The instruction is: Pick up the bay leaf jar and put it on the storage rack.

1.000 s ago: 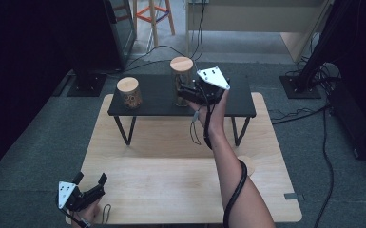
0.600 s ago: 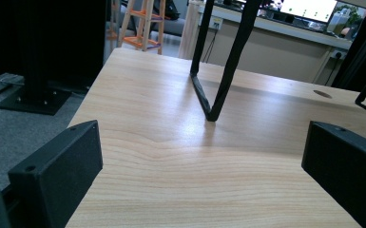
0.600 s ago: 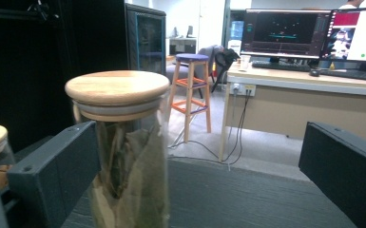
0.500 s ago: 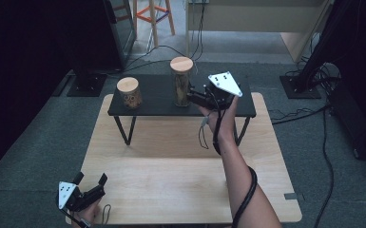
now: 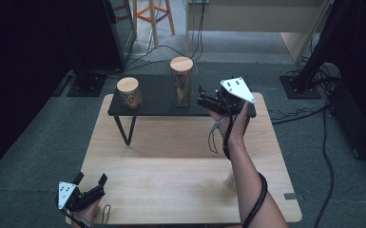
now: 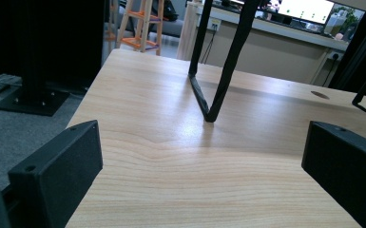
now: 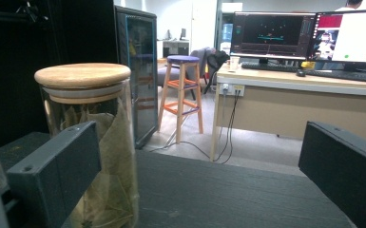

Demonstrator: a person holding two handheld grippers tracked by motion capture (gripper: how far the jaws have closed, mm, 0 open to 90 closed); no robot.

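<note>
Wide-open hand-held gripper (image 6: 199,185) low over wooden table (image 6: 171,142), black shelf leg (image 6: 209,95) ahead.

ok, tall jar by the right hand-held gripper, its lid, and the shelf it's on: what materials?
Tall jar: looks like clear glass, since dried leaves show through the wall; clear plastic can't be ruled out.
Lid: pale wood, matte, with faint grain and a pale ring beneath it, perhaps a seal.
Shelf: black matte top with a wood-like grain; thin black legs, likely metal.
</note>
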